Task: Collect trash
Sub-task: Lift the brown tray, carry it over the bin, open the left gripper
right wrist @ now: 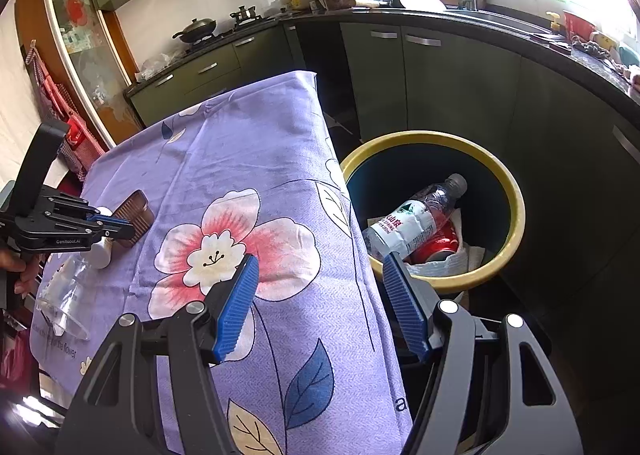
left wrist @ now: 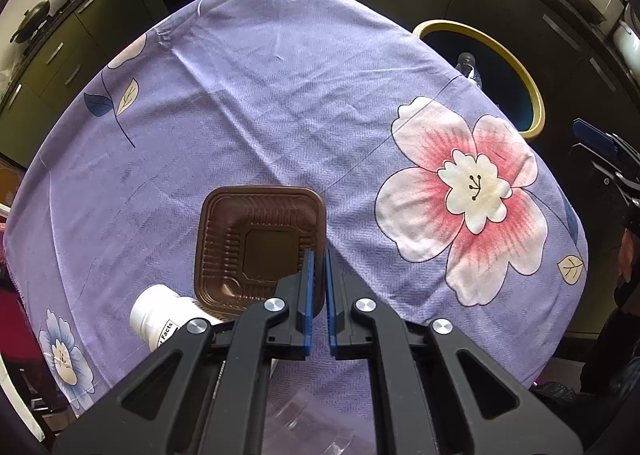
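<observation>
A brown plastic tray (left wrist: 256,243) lies on the purple flowered tablecloth (left wrist: 280,95). My left gripper (left wrist: 319,255) is shut on the tray's right rim; it also shows in the right wrist view (right wrist: 120,229) holding the tray (right wrist: 134,215). A white pill bottle (left wrist: 164,313) lies beside the tray on its left. A clear plastic cup (right wrist: 64,295) lies near the table's front edge. My right gripper (right wrist: 320,271) is open and empty, above the table's right edge near the yellow-rimmed bin (right wrist: 516,207), which holds a water bottle (right wrist: 416,215) and a red can (right wrist: 436,243).
Dark green kitchen cabinets (right wrist: 440,87) run behind the table and bin. A stove with a pan (right wrist: 196,31) and a cluttered sink counter (right wrist: 480,3) lie beyond. The bin also shows past the table's right edge in the left wrist view (left wrist: 532,95).
</observation>
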`<state>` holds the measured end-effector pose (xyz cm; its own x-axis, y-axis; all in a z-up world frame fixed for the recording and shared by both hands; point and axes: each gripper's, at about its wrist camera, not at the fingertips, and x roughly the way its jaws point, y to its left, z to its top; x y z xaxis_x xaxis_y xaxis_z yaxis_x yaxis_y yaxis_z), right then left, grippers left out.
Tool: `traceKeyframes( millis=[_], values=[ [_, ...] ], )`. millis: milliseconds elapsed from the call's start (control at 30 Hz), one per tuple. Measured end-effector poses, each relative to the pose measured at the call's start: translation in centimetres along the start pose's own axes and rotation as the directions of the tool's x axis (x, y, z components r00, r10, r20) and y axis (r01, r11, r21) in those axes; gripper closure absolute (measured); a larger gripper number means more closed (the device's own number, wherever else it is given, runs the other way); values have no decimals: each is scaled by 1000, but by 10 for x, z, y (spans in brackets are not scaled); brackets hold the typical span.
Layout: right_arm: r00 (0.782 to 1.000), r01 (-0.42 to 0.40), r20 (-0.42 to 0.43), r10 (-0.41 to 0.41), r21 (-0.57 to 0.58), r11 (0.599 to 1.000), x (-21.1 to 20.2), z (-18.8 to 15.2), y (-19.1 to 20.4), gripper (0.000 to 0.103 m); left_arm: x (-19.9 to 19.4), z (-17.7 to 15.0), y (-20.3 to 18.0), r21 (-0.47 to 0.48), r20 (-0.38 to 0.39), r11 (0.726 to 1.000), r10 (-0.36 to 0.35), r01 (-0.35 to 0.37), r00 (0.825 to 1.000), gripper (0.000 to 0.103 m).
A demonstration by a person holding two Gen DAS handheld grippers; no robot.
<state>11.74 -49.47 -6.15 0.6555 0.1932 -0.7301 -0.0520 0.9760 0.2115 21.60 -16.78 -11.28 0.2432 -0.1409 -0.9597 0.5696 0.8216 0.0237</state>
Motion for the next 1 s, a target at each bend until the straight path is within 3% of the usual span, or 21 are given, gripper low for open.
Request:
traceKeyframes(
  millis=[367,767,1000],
  values=[
    [1000,-13,-9,13,11,1000,3,-3,-5,38,16,3,3,4,-52,1000,13,-13,999,95],
    [1000,9,20,-10,50,999,-8,-3,-21,37,-15,11,-13,48,50,999,18,-20,999,99],
    [997,61,49,-66,85,994,-21,-4,-38,38,-49,34,-57,154,129,988,-45,25,991,99]
  ],
)
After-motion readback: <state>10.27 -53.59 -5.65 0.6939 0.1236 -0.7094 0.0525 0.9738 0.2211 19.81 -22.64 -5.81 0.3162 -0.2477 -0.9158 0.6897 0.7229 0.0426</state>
